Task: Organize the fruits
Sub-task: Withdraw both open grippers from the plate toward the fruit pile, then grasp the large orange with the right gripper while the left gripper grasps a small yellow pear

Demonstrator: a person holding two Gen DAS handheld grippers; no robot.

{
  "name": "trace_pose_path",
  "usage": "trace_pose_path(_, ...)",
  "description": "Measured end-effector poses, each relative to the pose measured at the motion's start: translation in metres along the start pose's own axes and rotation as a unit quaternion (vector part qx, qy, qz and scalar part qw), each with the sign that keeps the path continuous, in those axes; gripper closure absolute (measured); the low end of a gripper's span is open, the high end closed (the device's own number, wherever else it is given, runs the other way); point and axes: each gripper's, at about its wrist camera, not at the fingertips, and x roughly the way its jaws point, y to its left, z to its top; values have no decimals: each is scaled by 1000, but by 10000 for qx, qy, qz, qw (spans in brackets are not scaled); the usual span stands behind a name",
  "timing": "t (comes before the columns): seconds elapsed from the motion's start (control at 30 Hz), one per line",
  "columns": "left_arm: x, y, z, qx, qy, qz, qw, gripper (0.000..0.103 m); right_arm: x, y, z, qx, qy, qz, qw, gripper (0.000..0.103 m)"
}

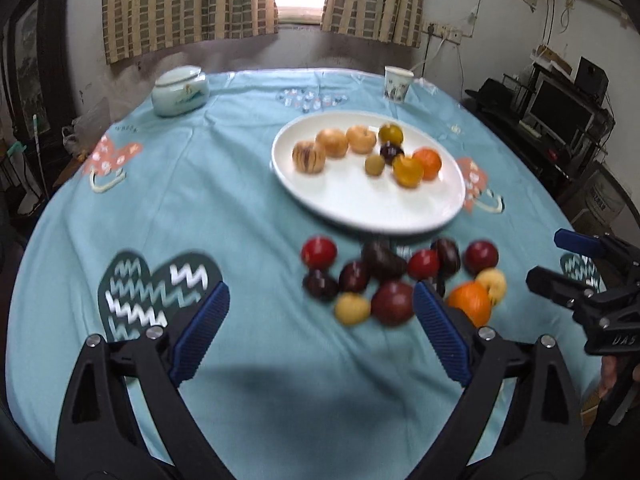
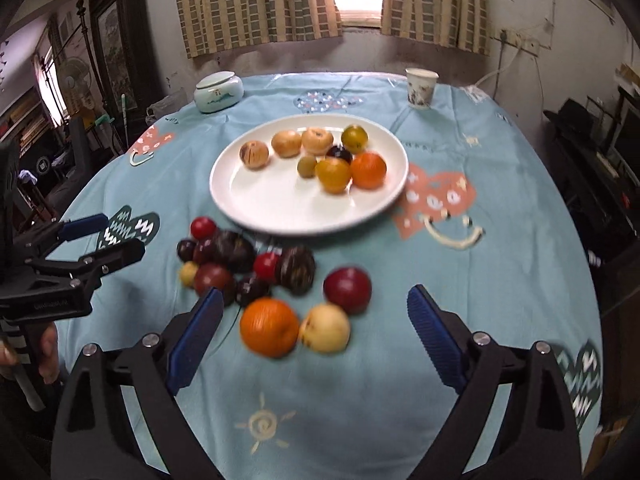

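A: What covers the desk [image 2: 500, 280]?

B: A light blue cloth printed with hearts, a smiling face and a sun. In the right wrist view a white plate [image 2: 256, 200] sits at the centre of the frame, carrying pale, yellow, dark and orange fruits. Below it a loose pile of fruit lies on the cloth: red and dark plums, an orange [image 2: 269, 332] and a yellow apple [image 2: 326, 328] touching it on its right.

A: And the room?

B: Striped curtains [image 2: 256, 4] flank a bright window at the top. A lidded ceramic jar [image 2: 218, 92] stands at upper left of the cloth, a paper cup [image 2: 421, 88] at upper right. Dark furniture and a fan fill the left edge; a monitor stands at the right edge of the left wrist view.

A: Any writing?

B: Letters on each gripper's body, too blurred to read.

A: The grippers?

B: The right gripper [image 2: 316, 336] is spread wide at bottom centre, pinching nothing, the orange and apple between its fingers. The left gripper [image 1: 322, 328] is spread too, holding nothing, at the bottom of its own view.
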Motion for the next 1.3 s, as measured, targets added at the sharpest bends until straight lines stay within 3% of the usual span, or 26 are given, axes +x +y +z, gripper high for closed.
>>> trace_pose_path(0.27, 2, 3, -24, 2, 236, 62, 9997, 9, 11, 25, -31, 31, 343, 812, 9961, 11)
trace_pose_path(0.3, 2, 3, -24, -10, 235, 72, 9997, 9, 13, 27, -33, 17, 330, 900, 9954, 14)
trace_pose_path(0.33, 2, 4, -25, -23, 240, 77, 9997, 9, 17, 31, -35, -12, 375, 915, 9951, 28)
trace_pose_path(0.37, 2, 5, -25, -33, 256, 70, 9996, 9, 23, 33, -36, -42, 462, 846, 9953, 35)
trace_pose_path(0.47, 6, 7, -26, -47, 320, 71, 9995, 9, 34, 34, -36, -42, 521, 728, 9960, 45)
trace_pose_path(0.7, 13, 7, -28, -82, 429, -9, 9990, 9, 66, 43, -28, -361, 573, -70, 9977, 49)
trace_pose_path(0.77, 16, 6, -27, -93, 458, -63, 9989, 9, 72, 43, -28, -416, 489, -208, 9977, 60)
trace_pose_path(0.9, 26, 2, -26, -55, 551, -110, 9984, 9, 62, 27, -29, 63, 569, 232, 9981, 61)
trace_pose_path(1.1, 52, 8, -25, -79, 713, 128, 9973, 10, 36, 12, -43, 315, 593, 433, 9968, 61)
trace_pose_path(1.23, 68, 5, -23, -128, 915, -127, 9956, 27, 31, 6, -46, 430, 577, 499, 9962, 61)
trace_pose_path(1.3, 72, -2, -22, 39, 841, -38, 9964, 32, 32, 4, -45, 466, 575, 576, 9956, 61)
